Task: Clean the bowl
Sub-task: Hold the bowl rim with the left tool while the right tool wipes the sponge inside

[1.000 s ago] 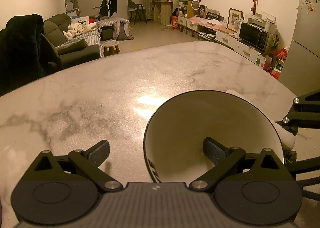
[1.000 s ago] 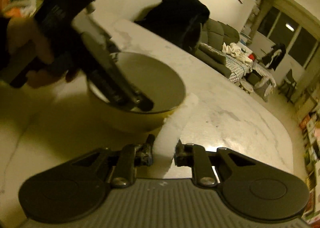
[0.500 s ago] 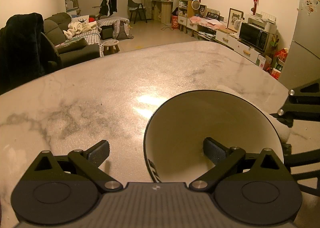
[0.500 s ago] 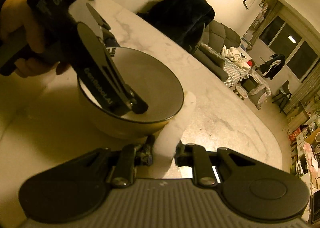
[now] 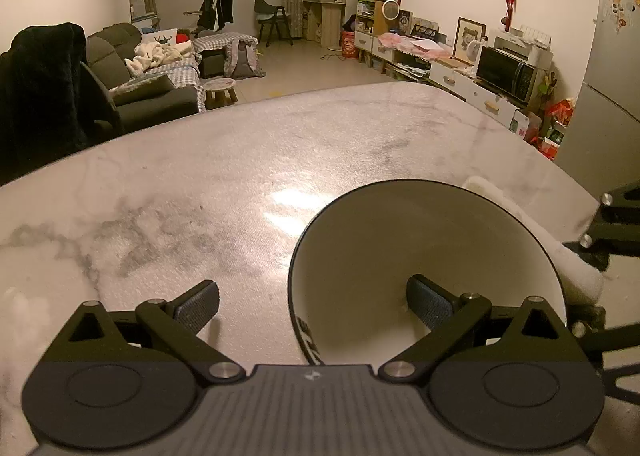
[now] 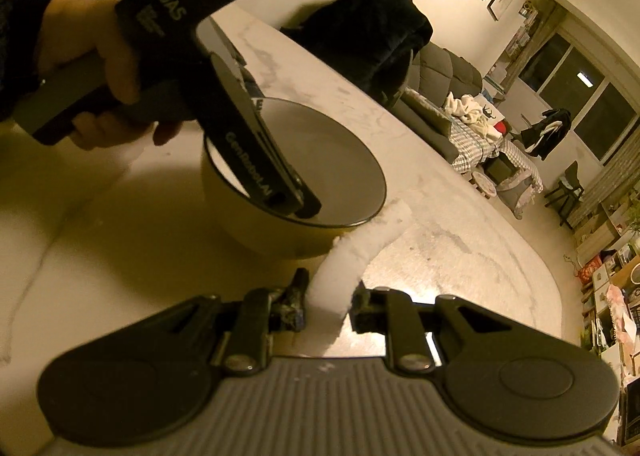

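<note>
Marble-patterned pale tabletop (image 5: 200, 195) carries a round cream ceramic bowl with a thin dark rim (image 5: 424, 256), sitting at about four o'clock in the left wrist view. The left gripper (image 5: 312, 298) straddles the bowl's near wall, one finger inside and one outside, jaws wide and not visibly pressing. The right gripper (image 6: 328, 304) has its jaws narrowed onto a white fluffy cloth strip (image 6: 360, 252), whose free end lies against the bowl's outer wall at five o'clock. The bowl looks glazed, rigid and probably slippery and breakable; pinching its rim wall seems the surest hold while the soft, light, floppy cloth wipes.
</note>
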